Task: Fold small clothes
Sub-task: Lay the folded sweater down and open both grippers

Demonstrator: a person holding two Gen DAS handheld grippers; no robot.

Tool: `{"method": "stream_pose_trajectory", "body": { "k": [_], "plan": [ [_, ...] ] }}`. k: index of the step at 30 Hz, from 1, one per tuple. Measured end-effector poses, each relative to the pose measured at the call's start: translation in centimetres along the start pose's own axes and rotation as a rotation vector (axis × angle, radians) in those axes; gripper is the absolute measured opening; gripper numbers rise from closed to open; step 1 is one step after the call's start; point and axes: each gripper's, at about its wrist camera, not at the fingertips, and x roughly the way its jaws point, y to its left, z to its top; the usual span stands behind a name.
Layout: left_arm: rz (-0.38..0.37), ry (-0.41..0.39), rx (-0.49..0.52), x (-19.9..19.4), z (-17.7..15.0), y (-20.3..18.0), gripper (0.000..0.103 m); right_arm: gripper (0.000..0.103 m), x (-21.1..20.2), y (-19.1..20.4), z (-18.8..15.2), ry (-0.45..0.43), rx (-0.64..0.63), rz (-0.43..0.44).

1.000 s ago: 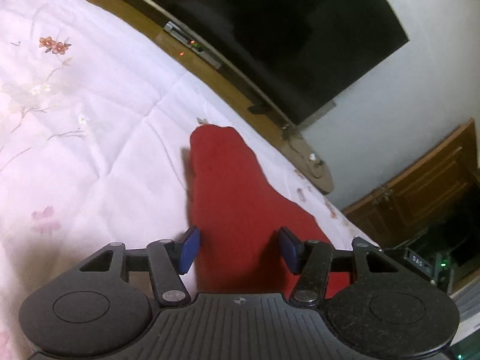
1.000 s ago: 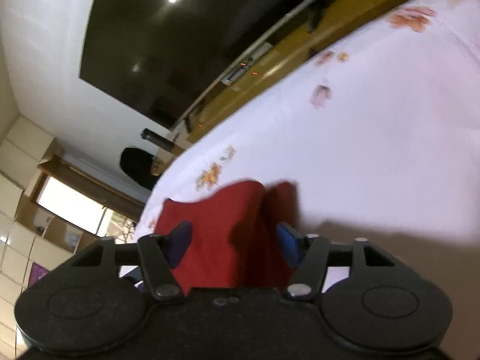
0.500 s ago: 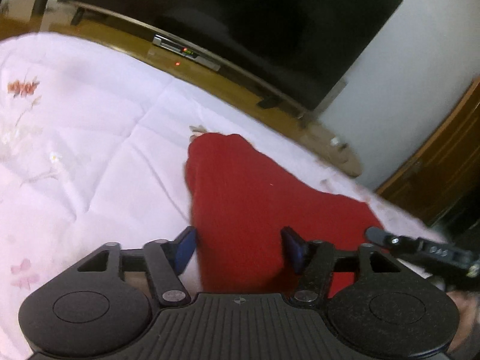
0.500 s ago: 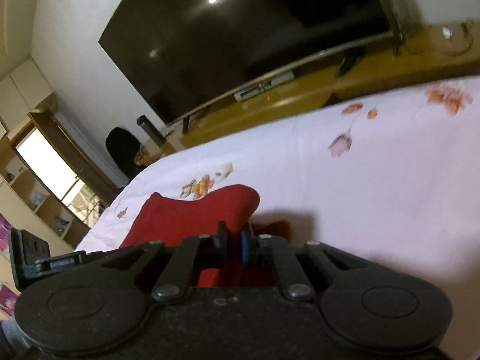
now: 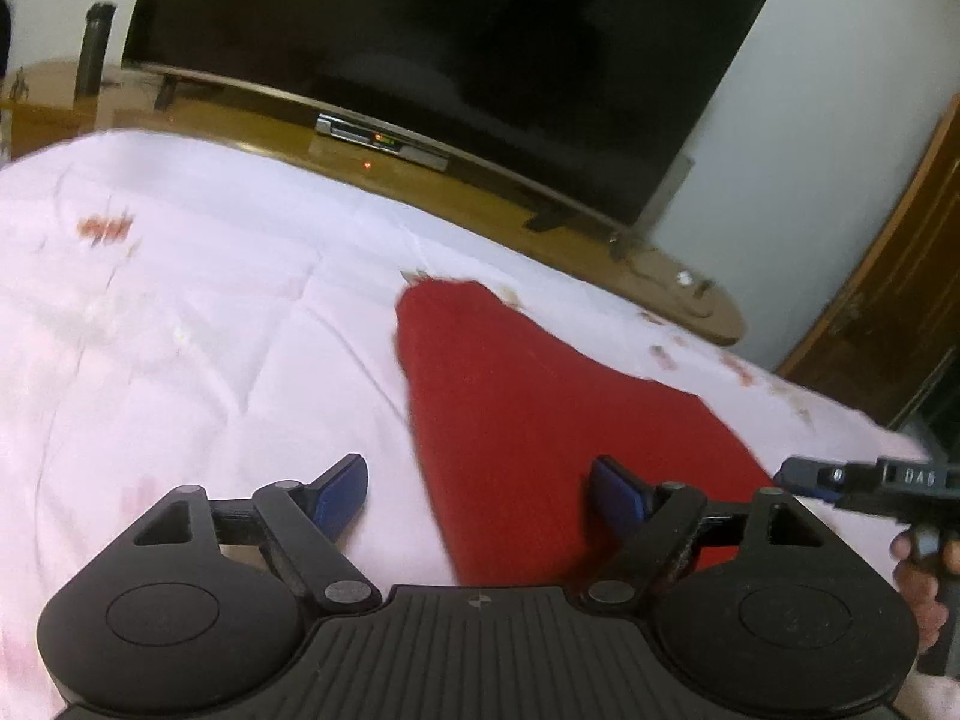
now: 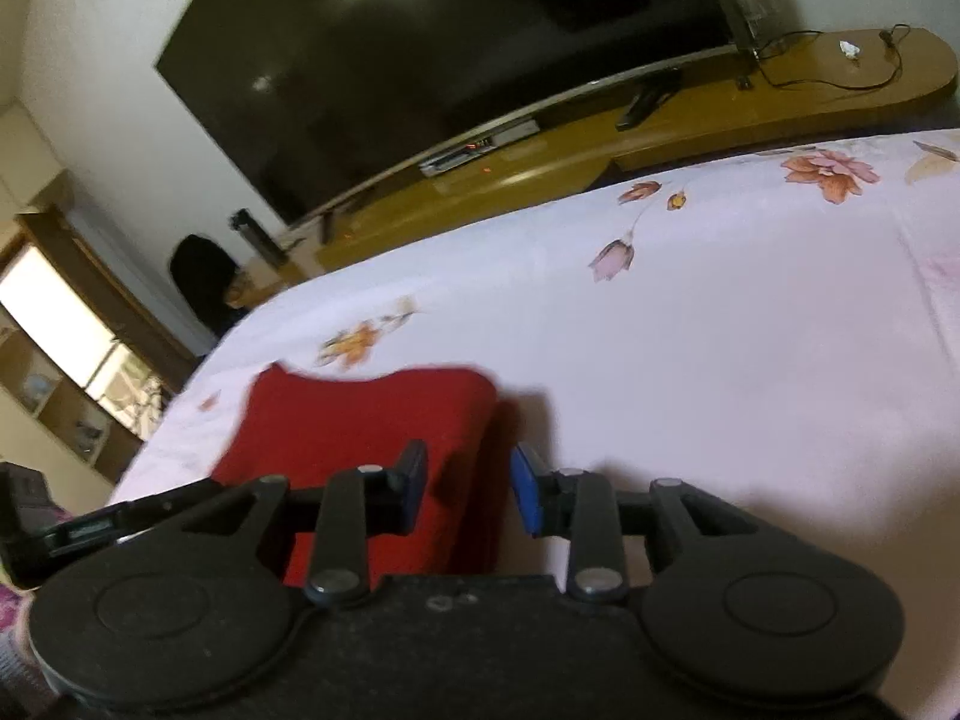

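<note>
A red garment [image 5: 540,408] lies flat on the white flowered bedspread [image 5: 180,330]. My left gripper [image 5: 480,489] is open just above its near end, with the left edge of the cloth between the fingers. In the right wrist view the garment [image 6: 360,420] lies folded, its folded edge at the right. My right gripper [image 6: 468,489] is open over that edge, its blue pads [image 6: 525,495] apart. The right gripper also shows at the right edge of the left wrist view [image 5: 864,480].
A large dark television [image 5: 432,54] stands on a long wooden stand [image 5: 360,156] beyond the far edge of the bed. A wooden door [image 5: 900,324] is at the right. Shelves [image 6: 54,372] stand left of the bed in the right wrist view.
My right gripper was open, shut on the red cloth half a second ago, and is open again. My left gripper stayed open, its view swinging up toward the television.
</note>
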Motion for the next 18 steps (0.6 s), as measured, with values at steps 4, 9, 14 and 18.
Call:
{"method": "stream_pose_trajectory", "body": {
  "k": [4, 9, 14, 18],
  "plan": [
    [-0.03, 0.023, -0.009, -1.9, -3.0, -0.8, 0.081, 0.03, -2.8, 1.5, -3.8, 0.043, -0.019, 0.017],
    [-0.019, 0.063, -0.011, -1.5, -4.6, -0.9, 0.081, 0.033, -2.7, 2.1, -6.9, 0.111, 0.021, -0.022],
    [-0.011, 0.067, 0.043, -1.5, -4.8, -0.9, 0.082, 0.017, -2.5, 1.9, -6.6, 0.111, 0.024, -0.051],
    [-0.018, 0.065, 0.064, -1.3, -4.9, -0.9, 0.084, 0.016, -2.3, 1.1, -7.1, 0.124, 0.03, -0.097]
  ]
}}
